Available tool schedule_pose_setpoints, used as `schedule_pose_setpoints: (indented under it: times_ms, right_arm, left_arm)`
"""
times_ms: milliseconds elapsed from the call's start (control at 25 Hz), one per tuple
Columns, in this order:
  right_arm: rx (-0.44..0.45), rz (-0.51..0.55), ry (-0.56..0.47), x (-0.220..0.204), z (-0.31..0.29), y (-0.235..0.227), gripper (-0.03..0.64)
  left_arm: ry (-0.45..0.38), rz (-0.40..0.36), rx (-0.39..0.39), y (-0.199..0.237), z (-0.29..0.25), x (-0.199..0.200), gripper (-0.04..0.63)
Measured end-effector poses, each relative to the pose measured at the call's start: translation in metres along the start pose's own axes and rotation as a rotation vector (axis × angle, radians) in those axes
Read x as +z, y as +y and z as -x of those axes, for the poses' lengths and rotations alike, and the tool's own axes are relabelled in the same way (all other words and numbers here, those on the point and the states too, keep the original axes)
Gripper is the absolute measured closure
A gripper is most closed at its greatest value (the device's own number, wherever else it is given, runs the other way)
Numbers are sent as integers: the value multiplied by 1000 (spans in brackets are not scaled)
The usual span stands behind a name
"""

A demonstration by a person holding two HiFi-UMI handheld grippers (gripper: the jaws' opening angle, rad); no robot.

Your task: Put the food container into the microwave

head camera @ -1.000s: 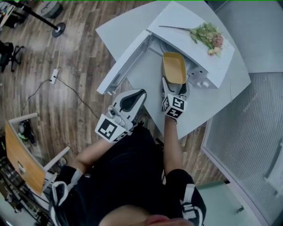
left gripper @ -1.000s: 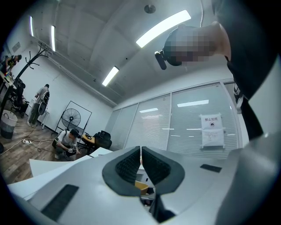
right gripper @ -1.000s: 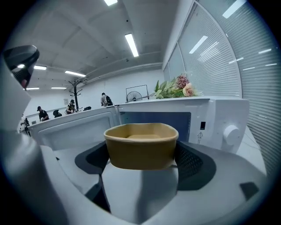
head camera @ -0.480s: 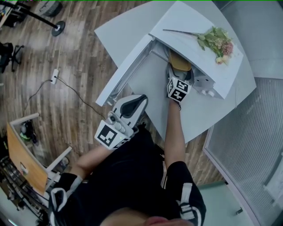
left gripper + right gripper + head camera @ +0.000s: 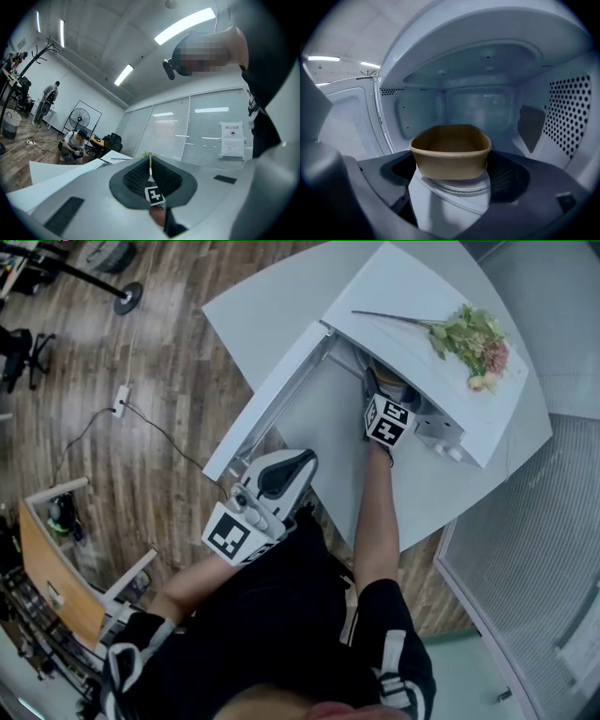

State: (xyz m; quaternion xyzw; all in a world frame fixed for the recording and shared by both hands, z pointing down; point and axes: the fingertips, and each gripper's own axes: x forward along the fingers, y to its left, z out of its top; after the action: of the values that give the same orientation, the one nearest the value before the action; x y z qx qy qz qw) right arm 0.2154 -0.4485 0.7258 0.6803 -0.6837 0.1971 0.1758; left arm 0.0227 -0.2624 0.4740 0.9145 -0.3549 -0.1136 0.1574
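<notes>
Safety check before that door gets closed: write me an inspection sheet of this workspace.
Surface: white table carrying the microwave, its door open.
Job's things: food container inside the microwave cavity.
Clutter: flower sprig on the microwave's top.
Grippers: right gripper shut on the food container's near end; left gripper shut, empty, near the person's body.
Cables: power strip and cord on the wood floor.
Surroundings: chair at left; stand base.
</notes>
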Motion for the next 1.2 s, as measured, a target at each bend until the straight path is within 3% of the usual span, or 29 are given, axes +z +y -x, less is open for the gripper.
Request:
schedule_pose_setpoints:
  times_ms: [800,1000,1200]
  right_arm:
    - [-1,-7,73,-20,-15,-7,120]
    - [-8,-13,67,-23,16,0,120]
    - [27,-34,53,-13,84,17,144]
  left_arm:
    - [35,11,-18,-1,-9,-9,563]
    - [31,16,-27,-10,-5,-7,563]
    - [27,9,-35,-22,3,0,563]
